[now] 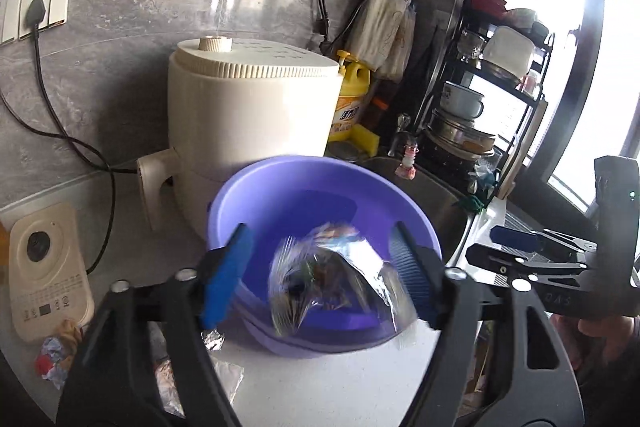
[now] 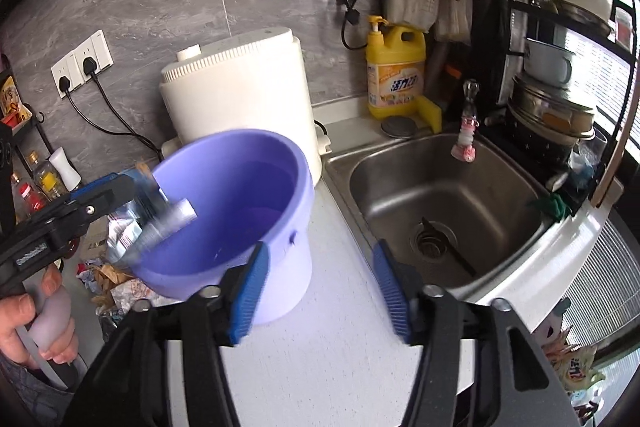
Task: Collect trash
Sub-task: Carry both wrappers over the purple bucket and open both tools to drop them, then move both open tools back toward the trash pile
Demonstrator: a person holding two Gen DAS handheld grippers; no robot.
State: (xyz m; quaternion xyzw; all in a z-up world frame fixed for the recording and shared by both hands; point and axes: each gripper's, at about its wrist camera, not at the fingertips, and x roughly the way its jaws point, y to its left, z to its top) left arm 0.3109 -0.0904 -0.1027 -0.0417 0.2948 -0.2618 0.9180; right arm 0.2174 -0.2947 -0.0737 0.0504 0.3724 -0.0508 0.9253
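The jaws of the left gripper [image 1: 320,275] are spread wide above the purple bucket [image 1: 256,203], with a crinkled foil wrapper [image 1: 332,279] seen loose and blurred between them, over the bucket's mouth. The right gripper [image 2: 320,291] is likewise held wide open and empty, just right of the bucket. More wrappers [image 2: 116,279] are scattered left of the bucket.

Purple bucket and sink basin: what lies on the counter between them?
Nothing: in the right wrist view only bare white countertop separates the purple bucket from the sink.
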